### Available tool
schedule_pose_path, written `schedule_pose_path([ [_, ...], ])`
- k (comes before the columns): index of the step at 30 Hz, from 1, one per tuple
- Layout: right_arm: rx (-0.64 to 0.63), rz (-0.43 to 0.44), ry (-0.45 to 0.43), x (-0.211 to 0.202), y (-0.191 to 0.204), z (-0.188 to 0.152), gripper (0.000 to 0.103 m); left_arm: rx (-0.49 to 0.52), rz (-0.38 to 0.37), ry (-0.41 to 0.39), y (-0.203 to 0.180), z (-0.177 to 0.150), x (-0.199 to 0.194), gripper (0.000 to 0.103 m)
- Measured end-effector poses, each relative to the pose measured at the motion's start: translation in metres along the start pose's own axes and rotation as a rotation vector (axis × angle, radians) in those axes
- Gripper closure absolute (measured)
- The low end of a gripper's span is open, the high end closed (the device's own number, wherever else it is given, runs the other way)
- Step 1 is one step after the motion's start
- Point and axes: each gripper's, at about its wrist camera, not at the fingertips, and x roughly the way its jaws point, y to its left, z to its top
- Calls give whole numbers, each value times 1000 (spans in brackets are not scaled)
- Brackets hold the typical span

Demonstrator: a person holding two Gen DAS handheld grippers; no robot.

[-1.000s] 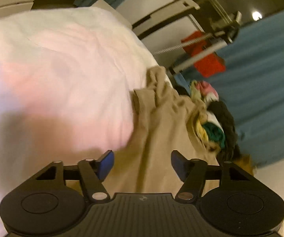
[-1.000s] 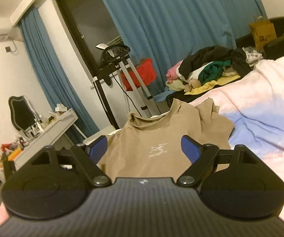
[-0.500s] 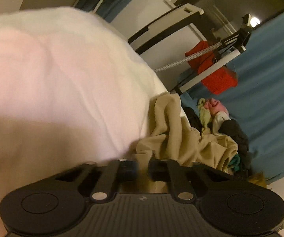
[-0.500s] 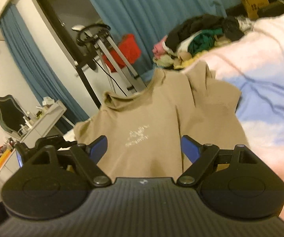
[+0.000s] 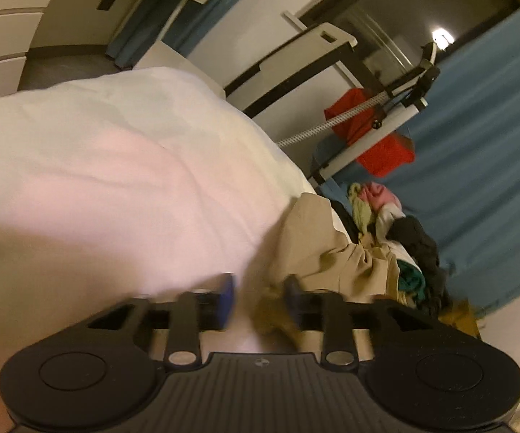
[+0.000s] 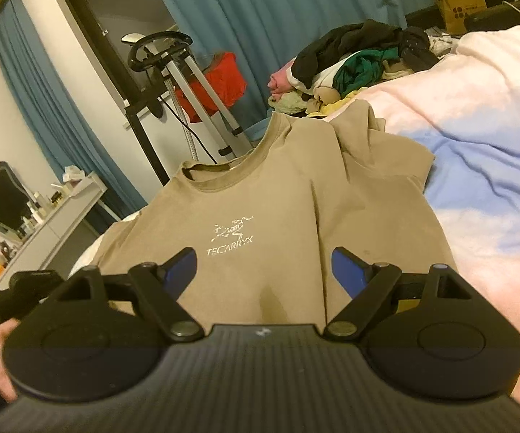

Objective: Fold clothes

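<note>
Lying face-up on the bed [image 6: 494, 166], the tan shirt [image 6: 278, 198] is being readied for folding, both grippers, left [image 5: 258, 294] and right [image 6: 264, 270], parted and empty; a hem grip is needed next.

Blue curtains [image 6: 260, 18], exercise bike [image 6: 173, 68], dresser [image 6: 54, 216], paper bag [image 6: 458, 0].

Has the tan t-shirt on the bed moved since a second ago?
Yes. In the right wrist view the tan t-shirt has spread toward the camera, away from the heap of clothes behind it.
</note>
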Motion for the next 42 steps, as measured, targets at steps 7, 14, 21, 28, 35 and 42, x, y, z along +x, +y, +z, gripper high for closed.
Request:
schedule_pose_path([
  [7,-42,-2,-6,1,10,-2,20,26,-63,15,-8,45,35,33],
  [14,-21,-6,31,18,5,-3,20,324,125,84,-66,35,102,86],
  [21,-19,-4,31,24,4,1,20,870,302,-71,-166,-12,98,101],
  [28,8,-17,12,16,-3,5,20,1209,91,99,-250,-117,110,89],
  [35,13,-10,14,14,-3,5,20,1022,-85,136,-236,-103,80,59],
  [42,32,5,20,13,-3,5,20,949,-66,87,-194,-54,59,37],
])
